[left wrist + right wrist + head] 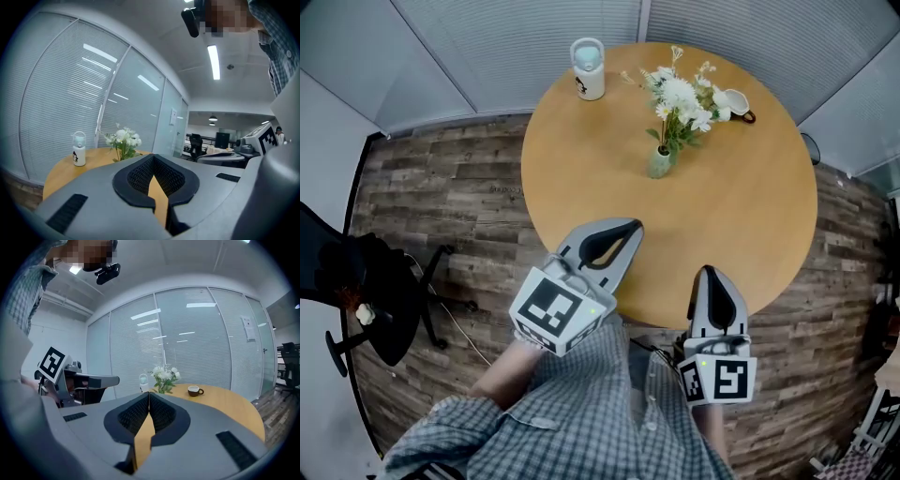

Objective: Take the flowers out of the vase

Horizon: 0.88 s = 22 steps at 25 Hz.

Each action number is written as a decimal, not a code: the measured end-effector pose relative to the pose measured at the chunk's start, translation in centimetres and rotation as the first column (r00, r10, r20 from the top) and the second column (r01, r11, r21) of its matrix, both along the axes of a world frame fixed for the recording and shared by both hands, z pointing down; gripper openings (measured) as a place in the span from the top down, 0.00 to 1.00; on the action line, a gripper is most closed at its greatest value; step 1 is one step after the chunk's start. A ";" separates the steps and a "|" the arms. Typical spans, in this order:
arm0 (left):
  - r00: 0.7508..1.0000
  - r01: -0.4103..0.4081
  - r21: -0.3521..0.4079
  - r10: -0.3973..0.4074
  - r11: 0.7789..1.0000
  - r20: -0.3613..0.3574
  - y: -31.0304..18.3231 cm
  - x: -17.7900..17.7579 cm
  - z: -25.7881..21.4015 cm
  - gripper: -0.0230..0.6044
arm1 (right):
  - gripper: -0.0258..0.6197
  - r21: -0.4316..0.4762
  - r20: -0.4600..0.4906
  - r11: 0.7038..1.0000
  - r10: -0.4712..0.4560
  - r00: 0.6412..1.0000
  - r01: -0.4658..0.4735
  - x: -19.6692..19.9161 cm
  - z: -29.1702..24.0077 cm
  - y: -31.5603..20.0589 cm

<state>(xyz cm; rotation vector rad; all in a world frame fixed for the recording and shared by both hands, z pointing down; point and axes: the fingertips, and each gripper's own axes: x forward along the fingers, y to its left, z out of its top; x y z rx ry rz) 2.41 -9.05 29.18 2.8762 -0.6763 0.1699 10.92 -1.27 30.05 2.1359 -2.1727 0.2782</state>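
White flowers are held in a green vase; left gripper and right gripper fingers are closed on nothing.

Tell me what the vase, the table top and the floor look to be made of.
Vase: pale green, smooth, likely glazed ceramic, perhaps glass; too small to be sure. Table top: even tan, matte, no visible grain, probably laminate or veneer. Floor: mixed brown planks, wood or wood-look vinyl.
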 end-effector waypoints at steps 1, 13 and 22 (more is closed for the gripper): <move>1.000 -0.002 0.002 0.002 1.000 -0.001 -0.4 0.1 0.1 0.95 | 0.94 -0.003 0.000 1.000 -0.005 1.000 0.005 -0.1 0.0 -0.4; 0.997 0.084 -0.004 -0.084 0.996 -0.001 -4.4 1.3 1.6 0.95 | 0.94 -0.045 -0.044 0.994 -0.104 0.994 0.102 0.8 0.8 -4.2; 0.994 0.107 0.036 -0.109 0.994 0.032 -7.6 3.7 3.4 0.95 | 0.94 -0.071 -0.037 0.982 -0.176 0.984 0.173 2.1 1.9 -6.6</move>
